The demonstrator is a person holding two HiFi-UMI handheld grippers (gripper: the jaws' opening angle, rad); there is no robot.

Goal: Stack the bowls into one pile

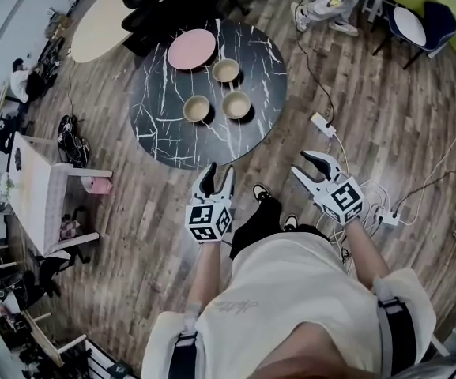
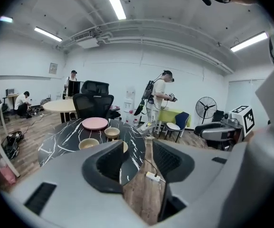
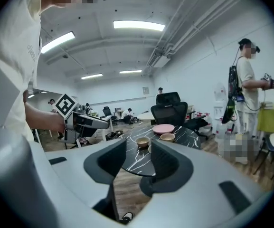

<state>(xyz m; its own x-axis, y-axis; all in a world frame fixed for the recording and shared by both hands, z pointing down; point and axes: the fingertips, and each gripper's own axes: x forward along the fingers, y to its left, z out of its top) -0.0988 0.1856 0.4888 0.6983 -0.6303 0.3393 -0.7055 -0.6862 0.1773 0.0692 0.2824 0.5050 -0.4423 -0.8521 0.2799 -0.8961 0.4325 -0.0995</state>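
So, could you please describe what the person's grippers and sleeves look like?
Both the left gripper and right gripper have pale grey bodies, black-lined tapering jaws, and a cube with black-and-white square markers at the back. The person wears a light short-sleeved T-shirt.

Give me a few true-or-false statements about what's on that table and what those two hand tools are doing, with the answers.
1. Three bowls stand on the round black table. True.
2. The bowls are already stacked in one pile. False: each stands on its own, apart from the others.
3. A pink plate lies on the table near the bowls. True.
4. The left gripper holds a bowl. False: its jaws are apart with nothing between them.
5. The right gripper rests on the table. False: it is held over the wooden floor, away from the table, with its jaws apart and nothing between them.
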